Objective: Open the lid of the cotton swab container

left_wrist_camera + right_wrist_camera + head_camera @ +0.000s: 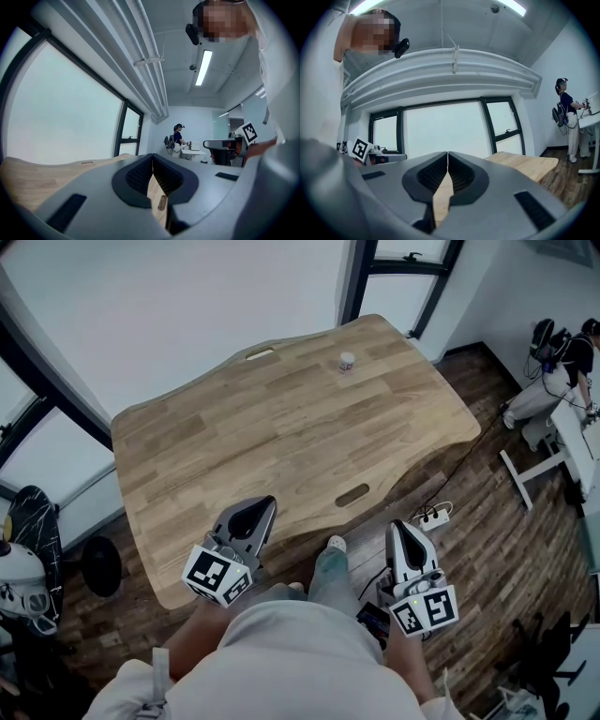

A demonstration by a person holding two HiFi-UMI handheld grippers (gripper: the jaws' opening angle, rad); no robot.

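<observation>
The left gripper's (153, 158) jaws are shut tight, ribbed pads meeting at the tips, with nothing between them; only a strip of table (42, 180) shows through the slit below. The right gripper's (448, 154) jaws are likewise pressed together and empty. Both point level toward the far side of the room.

In the head view the left gripper (262, 506) reaches over the table's (234, 427) near edge. The right gripper (401, 526) sits just off that edge, over the floor (497, 549).

The container (346, 362), small and white with a pinkish lid on it, stands upright near the table's far edge, well apart from both grippers. Nothing else lies on the wooden top.

A power strip (433, 517) lies on the floor by the right gripper. Another person (562, 371) stands at a desk far right.
</observation>
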